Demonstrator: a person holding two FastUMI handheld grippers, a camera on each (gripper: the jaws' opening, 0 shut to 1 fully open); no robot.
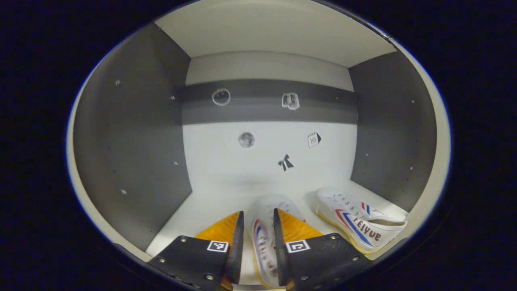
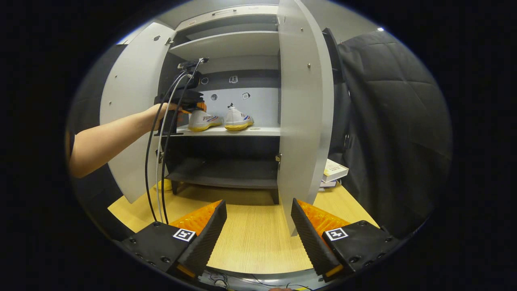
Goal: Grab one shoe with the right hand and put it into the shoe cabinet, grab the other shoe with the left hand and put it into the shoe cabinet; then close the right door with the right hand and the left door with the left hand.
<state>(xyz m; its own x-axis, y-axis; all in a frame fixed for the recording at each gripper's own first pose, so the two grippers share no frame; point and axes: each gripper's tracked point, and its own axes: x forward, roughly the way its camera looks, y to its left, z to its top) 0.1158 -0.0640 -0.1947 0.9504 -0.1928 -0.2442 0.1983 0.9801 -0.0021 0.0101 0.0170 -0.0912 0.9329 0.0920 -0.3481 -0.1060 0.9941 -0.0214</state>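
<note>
In the left gripper view my left gripper [image 1: 258, 212] is inside the cabinet, shut on a white shoe [image 1: 264, 238] with red and blue stripes, toe pointing to the back wall. A second matching shoe [image 1: 355, 222] lies on the white shelf [image 1: 202, 206] just to its right. The right gripper view shows both shoes [image 2: 204, 120] [image 2: 238, 119] side by side on the middle shelf, with a hand holding the left gripper [image 2: 198, 106] at the nearer one. My right gripper [image 2: 258, 202] is open and holds nothing, above the wooden table [image 2: 250, 242] in front of the cabinet.
Both cabinet doors stand open: the left door [image 2: 129, 113] behind the person's forearm, the right door [image 2: 305, 113] swung toward me. Cables [image 2: 155, 161] hang from the left gripper. Books [image 2: 335, 169] lie right of the cabinet, by a black quilted cloth [image 2: 387, 121].
</note>
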